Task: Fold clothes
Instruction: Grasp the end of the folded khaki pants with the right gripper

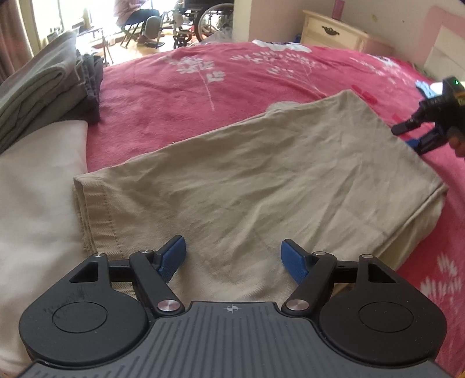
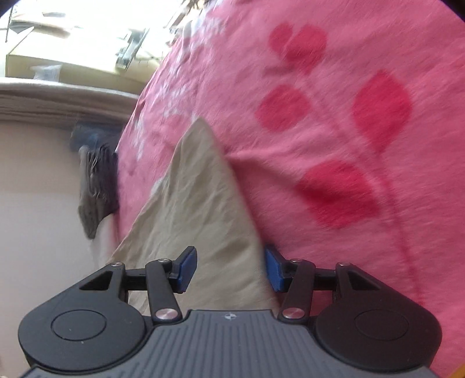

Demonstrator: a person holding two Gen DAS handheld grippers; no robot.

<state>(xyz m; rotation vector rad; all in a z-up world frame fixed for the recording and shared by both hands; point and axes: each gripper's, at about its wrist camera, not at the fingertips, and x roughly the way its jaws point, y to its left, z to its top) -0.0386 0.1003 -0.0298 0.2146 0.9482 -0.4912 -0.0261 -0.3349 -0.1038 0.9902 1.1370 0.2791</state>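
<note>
From the left wrist view, the folded khaki cotton garment (image 1: 261,180) lies flat on the bed, on a pink fleece blanket with white flower sprigs (image 1: 174,87), its stitched hem toward the left and its thick folded edge toward the right. The left tool (image 1: 233,258) hovers over the near part of the garment with its blue pads spread wide and nothing pinched between them. Touching the hem side lies a cream cloth (image 1: 37,189), and beyond that sits a stack of folded grey-green and dark clothes (image 1: 49,84). The right tool (image 1: 407,134) reaches in at the garment's far right corner, seen side-on. Past the bed stand a cream bedside cabinet with a dark metal handle (image 1: 331,32), a wheelchair (image 1: 209,20) and a seated person (image 1: 136,14) by the bright window. From the right wrist view, tilted and blurred, the right tool (image 2: 231,269) has its jaws partly apart over a pointed corner of the khaki garment (image 2: 197,209); the cloth lies between the pads, yet they do not press on it. The pink blanket (image 2: 348,116) fills the right side, here with red leaf shapes, and the dark folded clothes (image 2: 97,186) show at the left.
</note>
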